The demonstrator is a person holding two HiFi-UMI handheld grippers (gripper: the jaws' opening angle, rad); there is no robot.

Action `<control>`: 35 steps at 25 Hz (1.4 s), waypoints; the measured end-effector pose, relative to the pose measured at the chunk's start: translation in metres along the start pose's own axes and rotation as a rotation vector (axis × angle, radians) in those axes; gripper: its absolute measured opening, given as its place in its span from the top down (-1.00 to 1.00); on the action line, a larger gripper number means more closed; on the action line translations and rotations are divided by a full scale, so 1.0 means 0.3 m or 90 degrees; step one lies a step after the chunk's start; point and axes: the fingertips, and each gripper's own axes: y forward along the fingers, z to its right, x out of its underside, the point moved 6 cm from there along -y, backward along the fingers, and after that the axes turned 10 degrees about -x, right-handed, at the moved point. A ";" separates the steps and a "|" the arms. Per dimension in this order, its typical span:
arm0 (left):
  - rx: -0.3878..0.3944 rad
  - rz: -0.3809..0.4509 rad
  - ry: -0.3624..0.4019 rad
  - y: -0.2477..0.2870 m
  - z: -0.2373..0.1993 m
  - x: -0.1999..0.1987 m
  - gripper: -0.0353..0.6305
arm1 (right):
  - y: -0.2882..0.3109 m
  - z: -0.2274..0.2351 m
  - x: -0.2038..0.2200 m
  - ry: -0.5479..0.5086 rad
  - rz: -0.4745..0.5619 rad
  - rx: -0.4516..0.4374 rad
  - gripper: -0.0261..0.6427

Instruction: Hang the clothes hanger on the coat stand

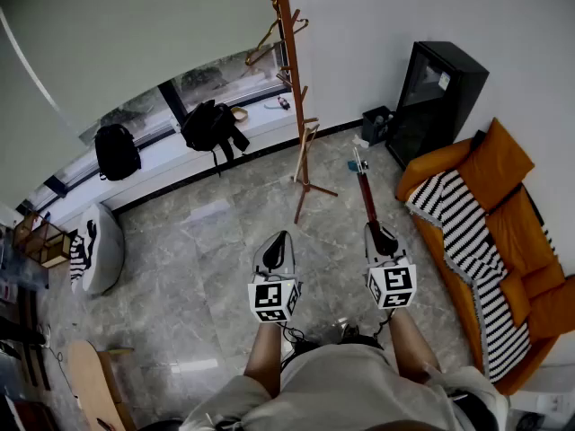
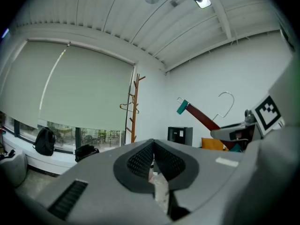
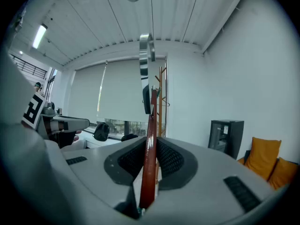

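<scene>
Nearest the head view, at its bottom edge, the person's lap [image 1: 359, 393] is seen, with both forearms reaching up the frame. Beyond them the coat stand [image 1: 293, 70] is found in the upper middle of the frame. Its pole runs to the top edge and its feet are spread on the floor [image 1: 198, 268]. A second hanger [image 1: 268, 41] is already hung on one of its upper pegs.

The clothes hanger [image 1: 367, 196] is carried to the right of the stand's feet, clear of the stand. Its long axis is pointed up the frame, away from the right hand-held gripper [image 1: 376, 232], with a teal-tipped end farthest out. In the right gripper view the jaws are seen closed on the red-brown bar [image 3: 151, 149]. The metal hook [image 3: 146, 55] rises above them, and the stand's pole [image 3: 162, 102] shows just right of the bar, almost in line with it.

The left hand-held gripper [image 1: 281, 236] is held lower left of the stand's feet. In its own view its jaws are shut with nothing between them.

The stand thus lies ahead and slightly left of the carrying gripper. It is judged that the hook must be raised to a free peg.
</scene>
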 end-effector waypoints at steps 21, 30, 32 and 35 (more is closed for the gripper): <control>0.002 -0.015 -0.012 -0.066 -0.239 0.059 0.87 | 0.130 -0.227 0.016 -0.006 -0.027 -0.010 0.76; 0.002 -0.029 -0.025 0.025 -0.278 0.087 0.87 | 0.220 -0.193 0.024 -0.010 -0.038 -0.008 0.76; 0.003 -0.032 -0.027 0.074 -0.268 0.092 0.87 | 0.257 -0.158 0.025 -0.008 -0.035 -0.009 0.76; 0.002 -0.032 -0.022 0.173 -0.263 0.088 0.87 | 0.336 -0.092 0.020 -0.004 -0.031 -0.017 0.76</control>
